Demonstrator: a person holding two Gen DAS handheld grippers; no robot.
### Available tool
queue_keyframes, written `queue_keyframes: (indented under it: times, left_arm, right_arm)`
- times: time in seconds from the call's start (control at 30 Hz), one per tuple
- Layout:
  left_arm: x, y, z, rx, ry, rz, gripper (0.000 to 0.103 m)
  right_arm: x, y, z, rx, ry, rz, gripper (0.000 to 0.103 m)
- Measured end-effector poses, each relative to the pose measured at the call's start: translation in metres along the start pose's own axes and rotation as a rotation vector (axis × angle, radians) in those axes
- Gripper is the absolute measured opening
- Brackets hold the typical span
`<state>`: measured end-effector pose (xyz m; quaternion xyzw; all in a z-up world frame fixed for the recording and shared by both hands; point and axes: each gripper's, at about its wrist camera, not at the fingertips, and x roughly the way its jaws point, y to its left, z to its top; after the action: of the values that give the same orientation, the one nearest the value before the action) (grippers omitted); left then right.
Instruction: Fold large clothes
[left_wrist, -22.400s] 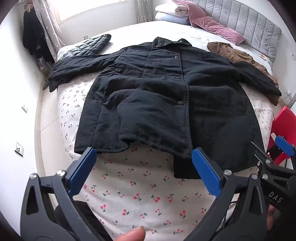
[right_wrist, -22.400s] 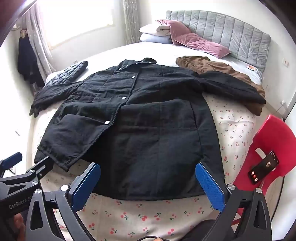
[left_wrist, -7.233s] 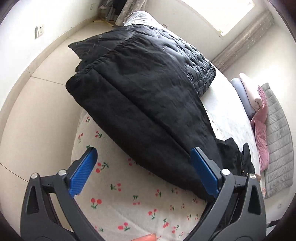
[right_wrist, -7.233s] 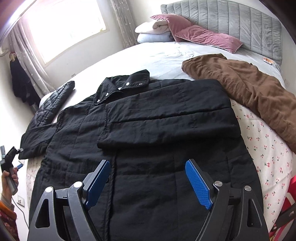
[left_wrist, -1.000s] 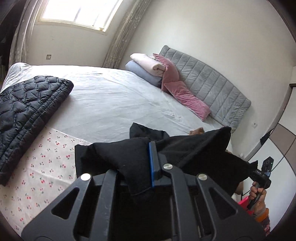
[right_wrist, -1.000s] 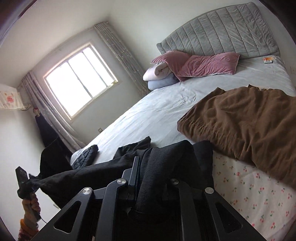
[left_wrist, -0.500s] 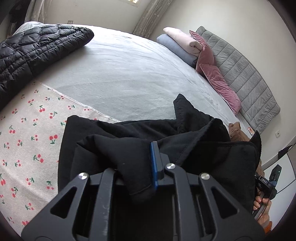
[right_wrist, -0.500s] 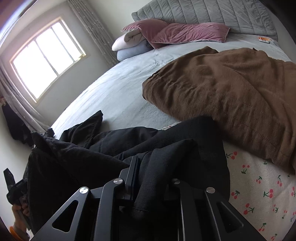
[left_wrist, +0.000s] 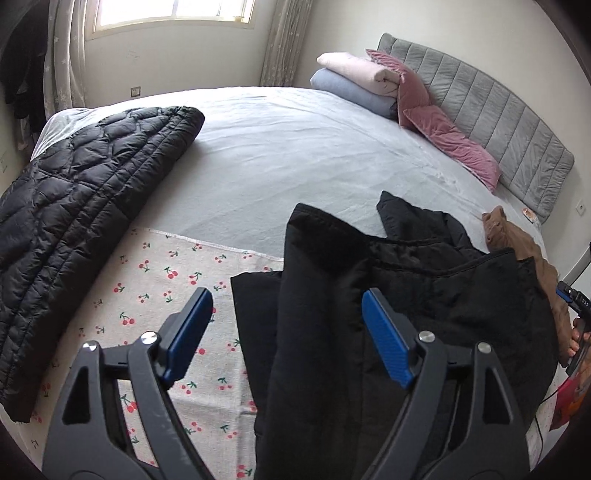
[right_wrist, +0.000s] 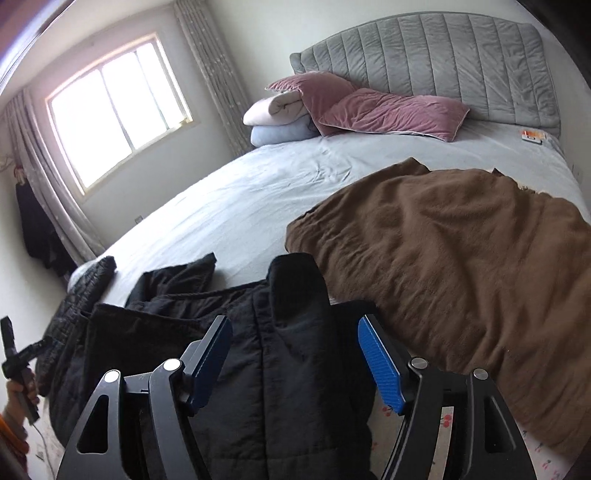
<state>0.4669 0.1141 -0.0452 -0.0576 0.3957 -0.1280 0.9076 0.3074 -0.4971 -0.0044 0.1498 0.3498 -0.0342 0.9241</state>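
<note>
Both wrist views sit low and close over the folded black coat (left_wrist: 424, 306), looking up the bed toward the grey headboard (left_wrist: 480, 110). The left view angles toward the window side (quilted jacket (left_wrist: 74, 206) in frame); the right takes in the brown garment (right_wrist: 461, 266).

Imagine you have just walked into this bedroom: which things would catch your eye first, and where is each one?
First comes the black coat, bunched in a thick fold at the near edge of the bed, with the open left gripper and open right gripper just above it. Next, the brown garment spread to its right, and the black quilted jacket at the bed's left edge.
</note>
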Motion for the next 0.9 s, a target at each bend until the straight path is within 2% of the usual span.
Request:
queue_keyframes:
  times: [0.07,0.13,0.2,0.23,0.27,0.3,0.33,0.4,0.5,0.57,0.63,0.73,0.87,0.9]
  left_arm:
    - [0.02,0.001,0.002,-0.008,0.036,0.013,0.083]
    - [0.04,0.001,0.005,-0.037,0.069,0.002,0.078]
    - [0.052,-0.003,0.008,-0.063,0.097,-0.01,0.056]
    - [0.059,-0.007,0.01,-0.071,0.118,-0.028,0.047]
    - [0.061,-0.012,0.01,-0.07,0.131,-0.039,0.019]
    - [0.06,-0.018,0.011,-0.062,0.132,-0.028,0.006]
    - [0.055,-0.025,0.013,-0.047,0.104,0.003,0.006]
    - [0.028,-0.04,0.018,-0.01,-0.02,0.026,0.006]
    - [-0.009,-0.05,0.035,0.003,-0.193,0.061,0.006]
    - [-0.025,-0.055,0.052,0.005,-0.314,0.111,0.006]
    - [-0.028,-0.061,0.067,0.024,-0.399,0.165,0.006]
    - [-0.003,-0.06,0.083,0.035,-0.422,0.24,0.006]
    - [0.067,-0.059,0.08,0.082,-0.368,0.353,0.006]
    - [0.092,-0.055,0.074,0.089,-0.321,0.384,0.007]
  right_arm:
    - [0.024,0.007,0.0,-0.035,0.052,-0.018,0.072]
    - [0.048,0.015,-0.001,-0.067,0.077,-0.059,0.072]
    - [0.071,0.021,-0.002,-0.081,0.099,-0.115,0.066]
    - [0.08,0.023,-0.004,-0.085,0.112,-0.125,0.059]
    - [0.088,0.026,-0.006,-0.098,0.124,-0.144,0.036]
    - [0.092,0.028,-0.005,-0.109,0.123,-0.162,0.019]
    - [0.088,0.035,-0.006,-0.135,0.086,-0.196,0.013]
    - [0.072,0.045,-0.003,-0.175,-0.008,-0.262,0.008]
    - [0.045,0.054,0.011,-0.176,-0.163,-0.351,0.007]
    - [0.037,0.056,0.025,-0.152,-0.25,-0.385,0.007]
    - [0.038,0.059,0.042,-0.124,-0.318,-0.411,0.007]
    - [0.067,0.064,0.062,-0.115,-0.34,-0.462,0.008]
    - [0.134,0.065,0.062,-0.15,-0.256,-0.531,0.008]
    - [0.156,0.06,0.058,-0.152,-0.21,-0.54,0.008]
